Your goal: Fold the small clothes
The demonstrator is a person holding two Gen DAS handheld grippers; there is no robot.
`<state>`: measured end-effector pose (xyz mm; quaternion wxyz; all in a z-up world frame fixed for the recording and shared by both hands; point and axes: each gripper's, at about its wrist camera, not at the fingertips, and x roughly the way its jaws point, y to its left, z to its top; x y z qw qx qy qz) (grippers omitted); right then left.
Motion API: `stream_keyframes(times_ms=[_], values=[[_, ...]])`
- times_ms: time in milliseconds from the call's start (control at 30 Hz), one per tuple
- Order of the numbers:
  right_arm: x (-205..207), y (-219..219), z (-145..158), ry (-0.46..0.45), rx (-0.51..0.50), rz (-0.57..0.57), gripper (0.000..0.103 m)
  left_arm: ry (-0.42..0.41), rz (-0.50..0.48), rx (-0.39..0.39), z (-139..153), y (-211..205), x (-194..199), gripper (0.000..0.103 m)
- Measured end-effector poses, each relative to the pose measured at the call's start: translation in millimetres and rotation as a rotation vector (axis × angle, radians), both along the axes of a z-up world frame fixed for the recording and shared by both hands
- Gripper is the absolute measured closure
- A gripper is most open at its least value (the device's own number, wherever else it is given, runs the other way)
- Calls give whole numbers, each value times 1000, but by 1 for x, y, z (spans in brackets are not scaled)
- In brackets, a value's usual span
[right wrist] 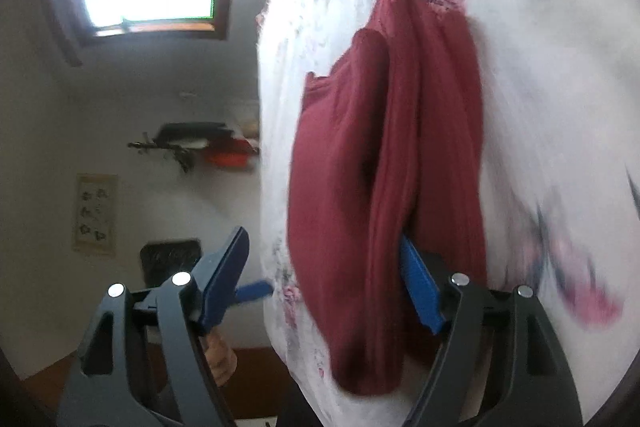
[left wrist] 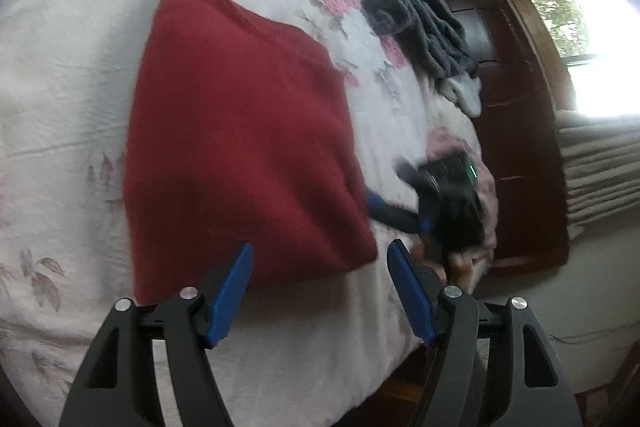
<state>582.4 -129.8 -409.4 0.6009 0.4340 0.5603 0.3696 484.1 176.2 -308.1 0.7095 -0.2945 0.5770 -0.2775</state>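
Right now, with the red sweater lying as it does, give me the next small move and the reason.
Probably shut the right gripper on the red sweater's near folded edge. Its jaws stand open, with one blue finger tucked between the layers, so it has no hold yet. The left gripper hangs open just short of the hem, holding nothing. The sweater looks partly folded on the floral sheet.

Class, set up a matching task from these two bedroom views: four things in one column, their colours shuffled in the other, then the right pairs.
Things:
1. sweater
2. bedsheet
3. crumpled garment
4. pads of the left tongs

Colours:
A. blue
B. grey
C. dark red
D. white with pink flowers

Pairs: 1-C, 2-D, 3-B, 4-A
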Motion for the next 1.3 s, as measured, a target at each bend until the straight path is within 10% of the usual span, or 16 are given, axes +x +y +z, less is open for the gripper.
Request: stream_keyframes(times_ms=[67, 133, 200, 633, 733, 800, 900, 1133, 1300], values=[[19, 14, -2, 15, -57, 19, 38, -4, -6, -26, -1, -1, -1, 33], [23, 24, 1, -4, -133, 39, 83, -1, -3, -55, -3, -3, 1, 33], [17, 25, 15, -75, -203, 29, 91, 4, 1, -71, -4, -6, 3, 34], [3, 3, 26, -154, -308, -67, 90, -3, -77, -140, -17, -26, 8, 35], [22, 7, 21, -74, -280, -75, 67, 23, -67, -134, -28, -22, 8, 35], [27, 3, 25, -87, -293, -99, 90, 37, -66, -138, -33, -21, 6, 35], [17, -8, 37, -143, -332, -143, 92, 30, -83, -151, -33, -24, 5, 35], [-4, -23, 1, -92, -313, -143, 88, 50, -101, -154, -42, -29, 3, 35], [3, -35, 45, -206, -388, -187, 78, -29, -120, -207, -18, -30, 8, 35]])
